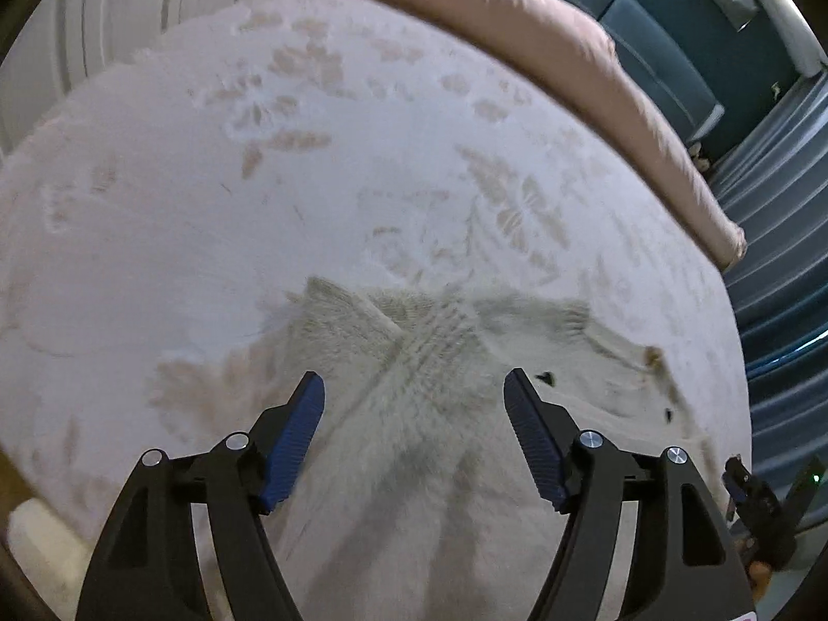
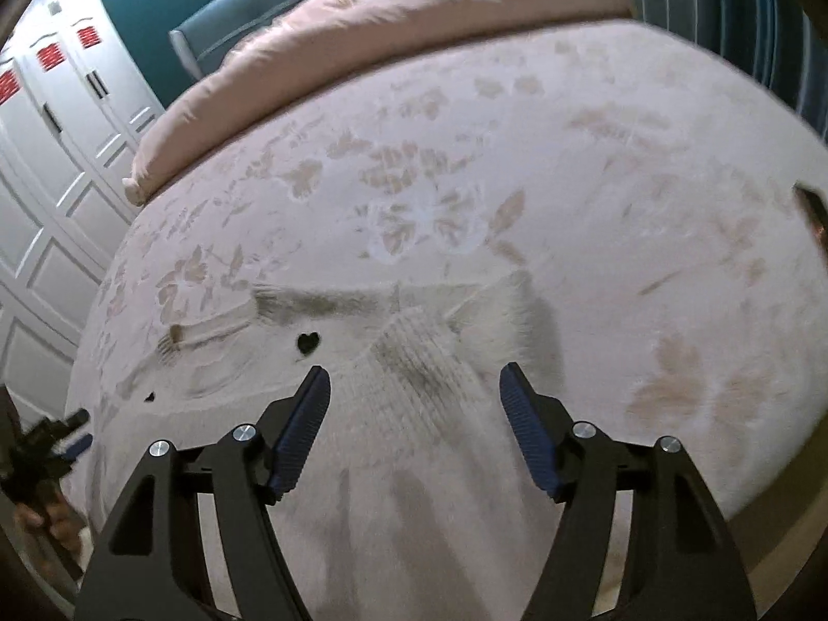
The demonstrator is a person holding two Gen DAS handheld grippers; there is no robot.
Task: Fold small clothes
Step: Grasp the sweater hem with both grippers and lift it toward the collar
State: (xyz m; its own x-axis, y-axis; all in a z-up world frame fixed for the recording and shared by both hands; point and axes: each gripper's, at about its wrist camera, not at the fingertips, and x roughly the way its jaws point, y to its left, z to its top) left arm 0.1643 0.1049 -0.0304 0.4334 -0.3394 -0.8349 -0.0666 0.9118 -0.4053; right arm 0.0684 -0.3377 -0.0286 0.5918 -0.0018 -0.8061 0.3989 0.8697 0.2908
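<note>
While both grippers, left (image 1: 414, 383) and right (image 2: 414, 378), gape released, the cream sweater (image 1: 429, 362) lies spread just beneath them.

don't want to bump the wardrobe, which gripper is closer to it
Left. The left gripper is at the bed edge on the wardrobe side; the right gripper is over the sweater, farther from it.

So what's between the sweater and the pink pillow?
Only bare flowery bedspread lies between the sweater and the pillow; both wrist views show this.
</note>
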